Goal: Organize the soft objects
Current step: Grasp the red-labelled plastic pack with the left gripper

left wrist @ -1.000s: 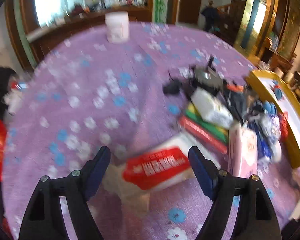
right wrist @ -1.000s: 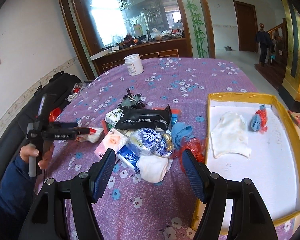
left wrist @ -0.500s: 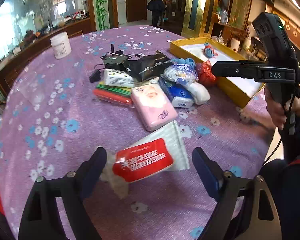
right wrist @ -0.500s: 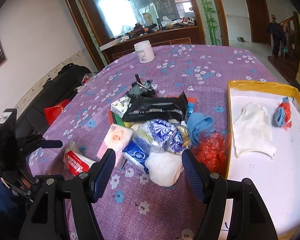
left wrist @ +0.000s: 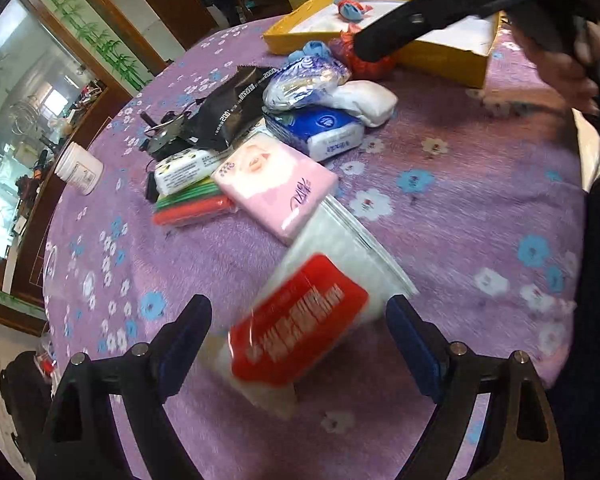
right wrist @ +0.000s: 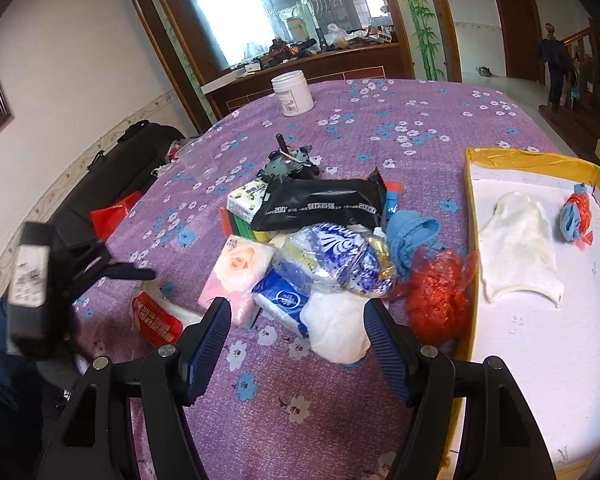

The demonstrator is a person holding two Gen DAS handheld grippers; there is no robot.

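Left wrist view. The left gripper [left wrist: 298, 340] fills the bottom of the frame, its jaws wide apart and having just been opening. A red-labelled tissue pack [left wrist: 308, 320] lies between them on the purple floral surface [left wrist: 460, 208], blurred; neither pad presses on it. Just above it, at centre, lies a pink tissue pack [left wrist: 276, 184], then a blue pack [left wrist: 320, 130], a white bundle [left wrist: 366, 102] and a black pouch [left wrist: 232, 108]. Left of centre lie a green-and-red bundle [left wrist: 192, 206] and a white jar [left wrist: 80, 168]. The yellow tray [left wrist: 440, 58] sits at upper right, partly crossed by the right gripper's dark body, which a hand [left wrist: 568, 60] holds.

Right wrist view. The right gripper [right wrist: 296, 344] stands at bottom centre, jaws apart and empty, above the surface [right wrist: 380, 120]. The white bundle [right wrist: 336, 328] lies just beyond its tips, a red plastic bag [right wrist: 436, 292] to the right and the blue pack [right wrist: 280, 300] to the left. The pile rises toward centre: a blue-patterned bag [right wrist: 336, 256], a blue cloth [right wrist: 412, 232], the black pouch [right wrist: 320, 204]. The tray [right wrist: 532, 158] occupies the right side and holds a white cloth [right wrist: 516, 248] and a small blue-red bundle [right wrist: 576, 216]. At lower left the red-labelled pack [right wrist: 156, 316] lies beside the blurred left gripper. The jar [right wrist: 292, 94] stands at upper centre.
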